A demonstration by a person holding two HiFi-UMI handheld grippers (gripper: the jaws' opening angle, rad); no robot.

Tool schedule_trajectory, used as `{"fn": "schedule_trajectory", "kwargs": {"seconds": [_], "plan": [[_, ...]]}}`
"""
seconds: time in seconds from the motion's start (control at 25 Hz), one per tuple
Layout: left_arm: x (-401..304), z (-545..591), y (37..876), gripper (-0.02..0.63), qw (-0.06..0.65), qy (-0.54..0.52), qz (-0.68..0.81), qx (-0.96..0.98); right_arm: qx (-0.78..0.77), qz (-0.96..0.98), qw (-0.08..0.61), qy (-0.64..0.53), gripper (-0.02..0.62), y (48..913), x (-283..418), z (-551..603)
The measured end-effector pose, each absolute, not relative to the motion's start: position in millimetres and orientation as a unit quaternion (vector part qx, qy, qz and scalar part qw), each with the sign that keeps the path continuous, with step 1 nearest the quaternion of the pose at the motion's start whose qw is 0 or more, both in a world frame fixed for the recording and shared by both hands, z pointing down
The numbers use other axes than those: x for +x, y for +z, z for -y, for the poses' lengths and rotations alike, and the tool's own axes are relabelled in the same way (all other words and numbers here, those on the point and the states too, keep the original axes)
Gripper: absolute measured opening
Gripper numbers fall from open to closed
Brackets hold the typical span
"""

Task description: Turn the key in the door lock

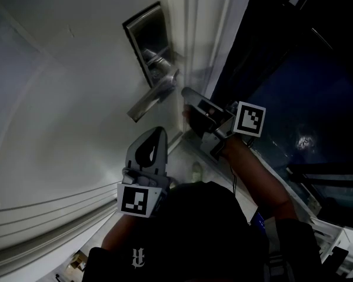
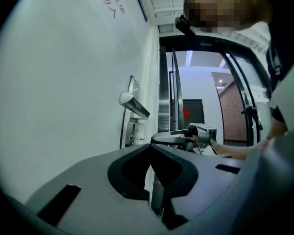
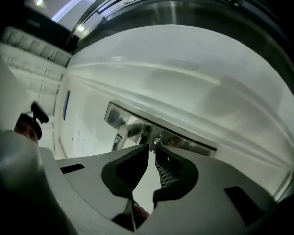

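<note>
**A:** What is seen on the white door (image 1: 76, 110)?

**B:** A long shiny lock plate (image 1: 144, 37) is fixed near the door's edge. A flat silver handle (image 1: 153, 98) is stuck out from it.

**A:** Where is the keyhole found?

**B:** A small round lock (image 3: 158, 142) is set in the plate, just beside the handle's root. In the left gripper view a tiny stub (image 2: 133, 140) is seen sticking out there. It may be the key, but it is too small to be sure.

**A:** How is the right tool (image 3: 152, 149) held?

**B:** It is pointed right at the round lock, with its tips just in front of it. Its two dark jaws are almost pressed together, with only a thin slit between them. Whether the stub is pinched cannot be told.

**A:** And the left tool (image 1: 157, 130)?

**B:** It is held back, well apart from the plate, and pointed toward the door. Its jaws are pressed together, with nothing between them.

**A:** Is anything else seen?

**B:** A bare arm (image 1: 265, 181) is seen behind the right tool.
</note>
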State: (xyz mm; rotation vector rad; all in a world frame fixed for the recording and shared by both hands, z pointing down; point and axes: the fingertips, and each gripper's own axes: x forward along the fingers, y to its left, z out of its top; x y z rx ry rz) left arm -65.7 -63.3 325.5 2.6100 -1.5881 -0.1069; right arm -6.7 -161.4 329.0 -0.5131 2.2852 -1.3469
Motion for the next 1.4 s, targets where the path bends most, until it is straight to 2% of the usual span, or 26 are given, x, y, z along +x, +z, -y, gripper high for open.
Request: {"fn": "schedule_trajectory", "kwargs": {"seconds": [0.36, 0.8, 1.08, 1.4], "plan": [[-66, 63, 323, 0.006, 0.038, -0.034, 0.518, 0.854, -0.257, -0.957, 0.018, -0.134, 0.023, 309, -22, 136], [-69, 64, 323, 0.006, 0.038, -0.033, 0.521, 0.852, -0.278, -0.957, -0.061, 0.048, 0.023, 305, -33, 129], [-68, 66, 324, 0.006, 0.039, -0.032, 0.521, 0.852, -0.290, -0.946, -0.093, 0.109, 0.023, 307, -35, 130], [-68, 67, 325, 0.006, 0.040, -0.030, 0.524, 0.850, -0.311, -0.851, -0.207, 0.369, 0.025, 317, -41, 136]]}}
